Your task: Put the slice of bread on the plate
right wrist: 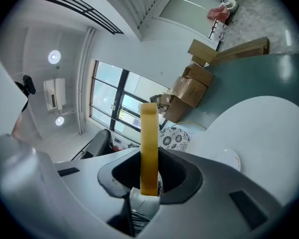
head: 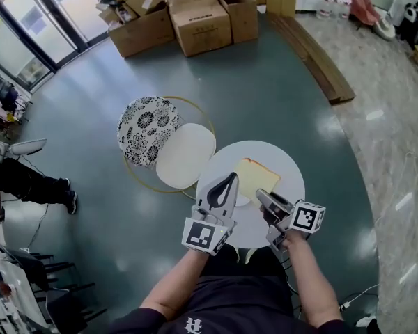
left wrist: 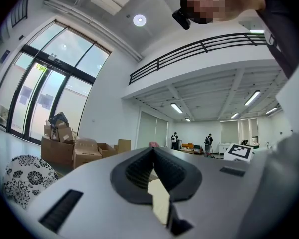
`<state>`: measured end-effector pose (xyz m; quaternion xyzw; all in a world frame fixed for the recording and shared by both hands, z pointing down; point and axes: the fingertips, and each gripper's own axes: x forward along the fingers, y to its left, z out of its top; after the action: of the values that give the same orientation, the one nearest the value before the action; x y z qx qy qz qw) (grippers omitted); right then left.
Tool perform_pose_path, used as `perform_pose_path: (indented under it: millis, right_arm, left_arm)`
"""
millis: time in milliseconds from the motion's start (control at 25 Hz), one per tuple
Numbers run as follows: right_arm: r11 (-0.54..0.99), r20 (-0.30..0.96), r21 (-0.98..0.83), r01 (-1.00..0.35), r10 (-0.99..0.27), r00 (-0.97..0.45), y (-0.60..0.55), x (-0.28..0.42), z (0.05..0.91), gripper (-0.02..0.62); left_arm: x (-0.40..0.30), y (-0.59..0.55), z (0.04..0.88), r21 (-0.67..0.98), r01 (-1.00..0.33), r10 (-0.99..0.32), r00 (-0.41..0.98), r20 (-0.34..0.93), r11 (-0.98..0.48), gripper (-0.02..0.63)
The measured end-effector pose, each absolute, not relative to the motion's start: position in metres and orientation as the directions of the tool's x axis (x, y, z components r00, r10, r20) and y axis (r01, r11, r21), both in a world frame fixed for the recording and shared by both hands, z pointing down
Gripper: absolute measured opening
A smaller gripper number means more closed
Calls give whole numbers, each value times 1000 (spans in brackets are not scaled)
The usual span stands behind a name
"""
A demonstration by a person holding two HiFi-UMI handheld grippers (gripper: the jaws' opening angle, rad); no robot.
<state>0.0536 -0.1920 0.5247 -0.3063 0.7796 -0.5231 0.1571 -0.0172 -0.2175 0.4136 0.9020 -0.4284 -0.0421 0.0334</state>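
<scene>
A slice of bread (head: 256, 178), pale with a tan crust, hangs over the round white table (head: 292, 172). My right gripper (head: 267, 197) is shut on its near edge. In the right gripper view the bread (right wrist: 149, 143) stands edge-on between the jaws of the right gripper (right wrist: 149, 185). A small white plate (right wrist: 228, 158) lies on the table beyond it, and in the head view it is mostly hidden under the bread. My left gripper (head: 230, 179) sits just left of the bread with its jaws shut and nothing in them. In its own view the left gripper (left wrist: 152, 151) points level across the room.
A black-and-white patterned stool (head: 146, 127) and a cream oval seat (head: 186, 153) stand left of the table. Cardboard boxes (head: 195, 16) are stacked at the back, with wooden planks (head: 313, 51) to their right. A person's leg (head: 28, 181) shows at the left edge.
</scene>
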Motion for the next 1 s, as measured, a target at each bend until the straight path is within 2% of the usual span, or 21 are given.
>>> perform_pose_path:
  millis: [360, 1000]
  right_arm:
    - [174, 170, -925, -337, -604, -778, -206, 41, 617, 92]
    - [28, 293, -933, -360, -525, -799, -212, 15, 721, 92]
  left_arm:
    - [-22, -241, 472, 131, -768, -777, 629, -33, -627, 6]
    - [-29, -259, 529, 172, -774, -783, 621, 20, -610, 6]
